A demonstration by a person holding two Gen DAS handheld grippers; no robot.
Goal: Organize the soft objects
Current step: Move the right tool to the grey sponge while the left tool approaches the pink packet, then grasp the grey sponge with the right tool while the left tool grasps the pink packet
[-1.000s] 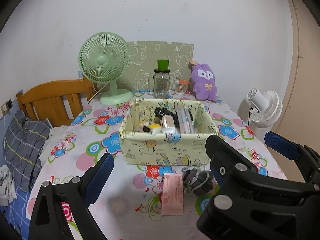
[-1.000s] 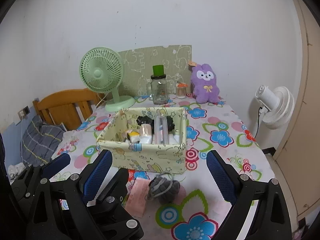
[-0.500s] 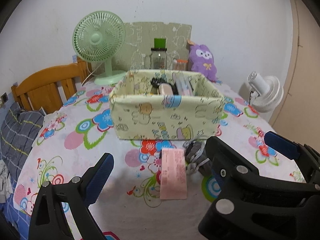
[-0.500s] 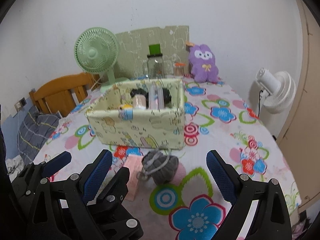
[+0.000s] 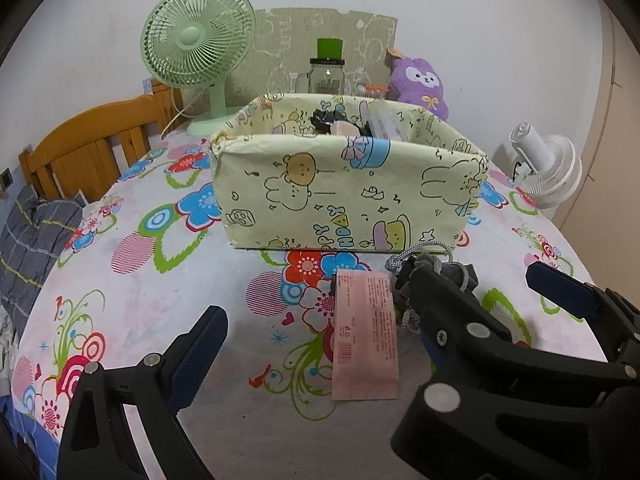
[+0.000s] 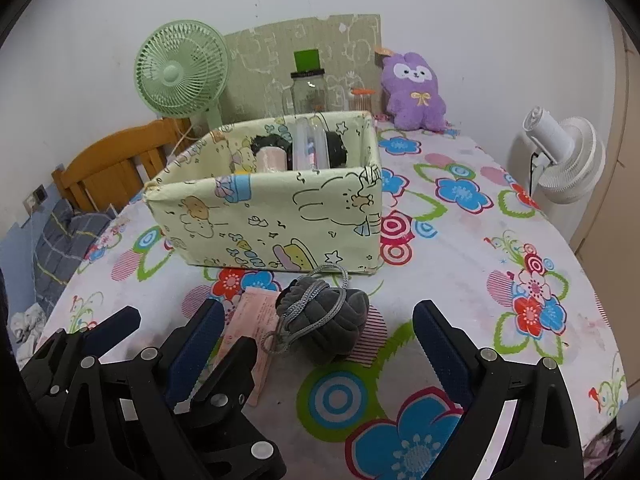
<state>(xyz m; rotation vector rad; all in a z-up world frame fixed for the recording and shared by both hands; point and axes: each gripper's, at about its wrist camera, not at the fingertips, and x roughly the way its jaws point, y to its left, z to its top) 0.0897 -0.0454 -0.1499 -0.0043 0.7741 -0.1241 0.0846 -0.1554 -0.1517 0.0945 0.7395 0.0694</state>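
A dark grey plush ball with a grey cord loop (image 6: 324, 322) is seen on the flower-printed surface (image 6: 460, 256), just in front of the pale green fabric box with cartoon prints (image 6: 280, 216) and beside a flat pink paper packet (image 5: 366, 336). The right claw (image 6: 316, 356) is held wide apart around it, empty. The left claw (image 5: 360, 344) is also apart, around the packet. The ball's body should be pinched, not the loose cord, then lifted over the box wall.

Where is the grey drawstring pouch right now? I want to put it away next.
The grey drawstring pouch lies on the floral tablecloth in front of the yellow cartoon-print box, beside the pink packet and ahead of the open right gripper.
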